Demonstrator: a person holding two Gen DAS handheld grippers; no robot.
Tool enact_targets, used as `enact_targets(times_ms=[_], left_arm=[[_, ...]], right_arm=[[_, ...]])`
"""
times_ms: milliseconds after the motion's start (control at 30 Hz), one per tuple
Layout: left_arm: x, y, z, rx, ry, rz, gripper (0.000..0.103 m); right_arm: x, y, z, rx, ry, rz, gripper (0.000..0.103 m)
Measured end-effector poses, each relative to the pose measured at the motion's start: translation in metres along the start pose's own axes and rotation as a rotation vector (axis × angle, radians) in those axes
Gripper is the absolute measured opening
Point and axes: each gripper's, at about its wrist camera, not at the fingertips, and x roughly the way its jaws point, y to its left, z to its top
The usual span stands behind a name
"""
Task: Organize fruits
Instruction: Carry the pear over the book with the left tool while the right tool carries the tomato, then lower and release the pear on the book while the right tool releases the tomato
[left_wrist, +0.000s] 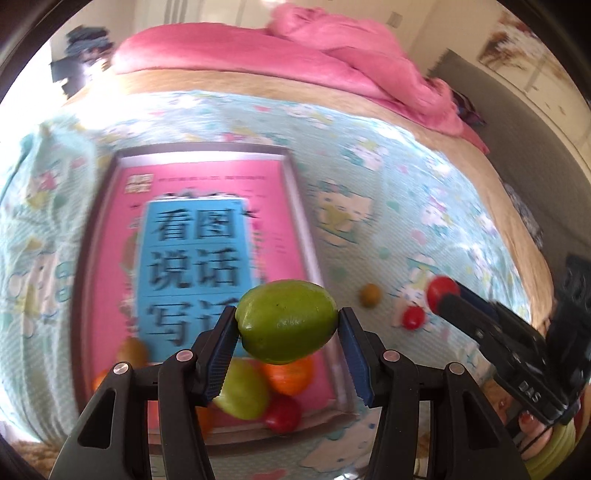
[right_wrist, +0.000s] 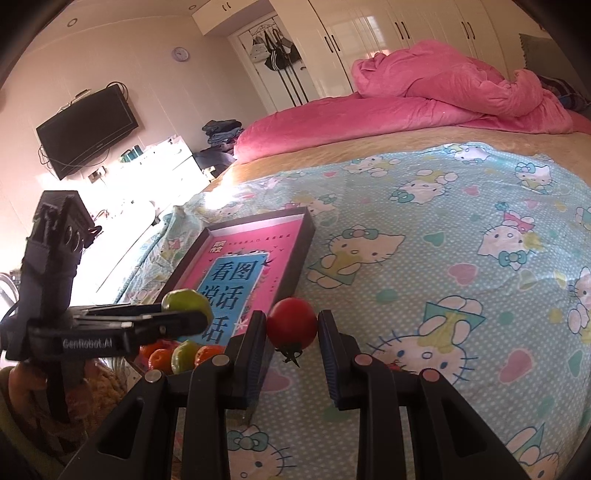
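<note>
My left gripper (left_wrist: 287, 326) is shut on a green lime-like fruit (left_wrist: 286, 321) and holds it above the near end of a shallow dark tray (left_wrist: 301, 221) lined with a pink and blue cover. A green fruit (left_wrist: 243, 395), an orange one (left_wrist: 290, 374) and a red one (left_wrist: 282, 413) lie in that end. My right gripper (right_wrist: 292, 332) is shut on a red tomato (right_wrist: 292, 326), stem down, over the bedsheet just right of the tray (right_wrist: 299, 258). The right wrist view shows the left gripper (right_wrist: 195, 314) with the green fruit (right_wrist: 183, 300) on the left.
A small red tomato (left_wrist: 413, 317) and a small brownish-green fruit (left_wrist: 369, 294) lie loose on the cartoon-print sheet (right_wrist: 424, 258) right of the tray. A pink quilt (right_wrist: 443, 92) is heaped at the far end of the bed. A hand (left_wrist: 532, 428) grips the right tool.
</note>
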Motion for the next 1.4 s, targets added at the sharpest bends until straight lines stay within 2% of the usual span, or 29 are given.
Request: enact_targets(times_ms=[233, 400, 700, 1400], left_arm=[[-0.004, 0.044, 0.007, -0.083, -0.019, 0.045, 0.056], [0.004, 0.057, 0.006, -0.109, 0.011, 0.057, 0.056], [0.018, 0.063, 0.001, -0.102, 0.058, 0.086, 0.056], [0.029, 0.062, -0.006, -0.067, 0.103, 0.107, 0.056]], right_arm=[[0.013, 0.023, -0.003, -0.033, 0.029, 0.019, 0.029], [0.029, 0.041, -0.004, -0.056, 0.057, 0.037, 0.029], [0.057, 0.067, -0.004, -0.096, 0.106, 0.057, 0.029], [0.1, 0.071, -0.007, -0.137, 0.195, -0.034, 0.029]])
